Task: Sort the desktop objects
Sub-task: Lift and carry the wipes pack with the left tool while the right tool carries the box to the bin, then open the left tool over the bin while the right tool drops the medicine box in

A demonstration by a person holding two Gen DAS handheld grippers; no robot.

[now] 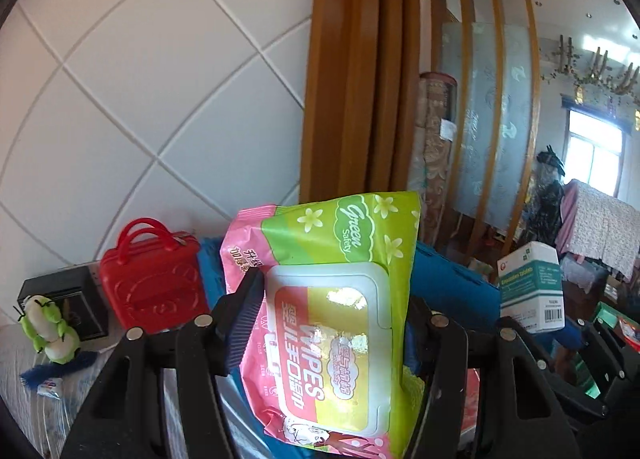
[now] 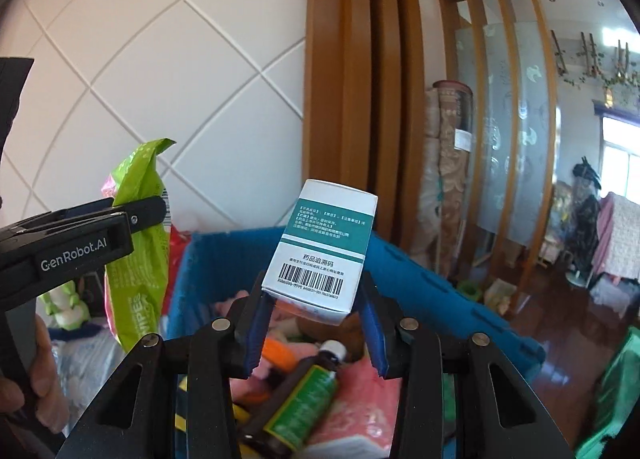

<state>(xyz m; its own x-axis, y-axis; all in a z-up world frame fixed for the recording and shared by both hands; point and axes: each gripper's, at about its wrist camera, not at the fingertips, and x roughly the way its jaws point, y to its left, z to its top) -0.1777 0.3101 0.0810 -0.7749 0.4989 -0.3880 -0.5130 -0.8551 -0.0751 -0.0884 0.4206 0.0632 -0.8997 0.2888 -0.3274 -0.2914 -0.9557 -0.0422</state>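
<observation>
- The left tongs (image 1: 332, 343) pinch a pack of wet wipes (image 1: 332, 299) across its width, the dark pads pressing both long edges, and hold it in the air in front of the blue bin (image 2: 440, 291).
- The right tongs (image 2: 312, 323) pinch a white and teal medicine box (image 2: 320, 247) by its lower end; the box tilts up above the open bin.
- Judged from this, both items are on their way to the bin. To do it well, each hand should carry its load clear over the blue rim, lower it inside, and only then spread the tongs. The soft pack sags, so it needs a low release; the box is gripped only by one end and could swing out if jolted.
- Inside the bin, below the box, lie a dark bottle (image 2: 296, 399) with a green label and a white cap, and pink and orange soft things too jumbled to name.
- Writing: the pack reads "Green Safety" and "WIPES", with Chinese lettering on its flap. The box bears a barcode under Chinese print; the left tool's side reads "GenRobot.AI".
- Left of the bin on the surface stand a red toy suitcase (image 1: 152, 279), then a black box (image 1: 68, 299) and a green and white plush toy (image 1: 50, 329).
- Behind the bin rise a white tiled wall (image 1: 140, 99) and brown wooden panels (image 1: 360, 79).
</observation>
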